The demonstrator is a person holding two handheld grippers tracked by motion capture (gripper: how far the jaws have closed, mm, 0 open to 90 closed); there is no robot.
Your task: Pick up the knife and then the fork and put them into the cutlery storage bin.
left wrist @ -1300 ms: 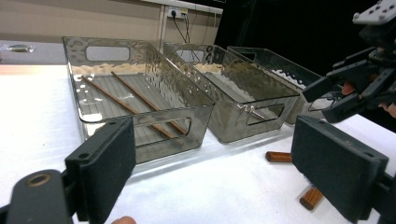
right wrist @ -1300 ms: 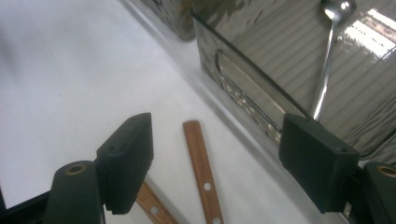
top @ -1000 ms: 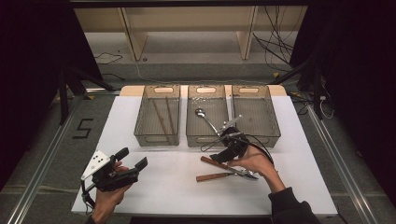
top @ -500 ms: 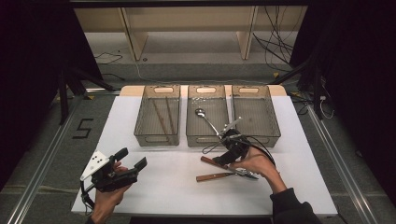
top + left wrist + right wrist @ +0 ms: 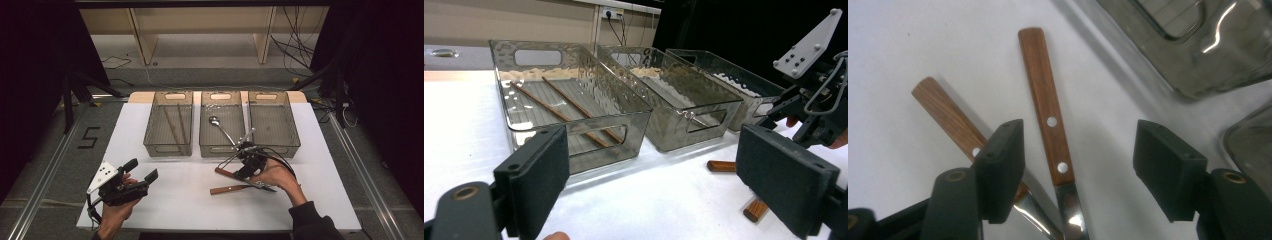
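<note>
The right gripper (image 5: 1075, 170) points down at the white table (image 5: 175, 200), its jaws apart and just now closing in, one pad on each side of a wooden-handled knife (image 5: 1048, 115). The pads do not yet touch the handle, so nothing is held. A second wooden-handled utensil (image 5: 945, 117) lies just beside the knife, crossing under the near pad; whether it is a knife or a fork cannot be told. In the high view both pieces lie in front of the middle bin, under the right hand (image 5: 275, 175).

The left gripper (image 5: 134, 176) hangs over the near left of the table, jaws wide and empty, well apart from the cutlery.

Three clear bins stand in a row at the far side. The left bin (image 5: 150, 145) holds two chopsticks (image 5: 172, 125). The middle bin (image 5: 205, 147) holds a spoon (image 5: 220, 127). The right bin (image 5: 295, 142) looks empty.

Sorting seems partly done: chopsticks and spoon are binned, and the two wooden-handled pieces are left, probably for the right bin.
</note>
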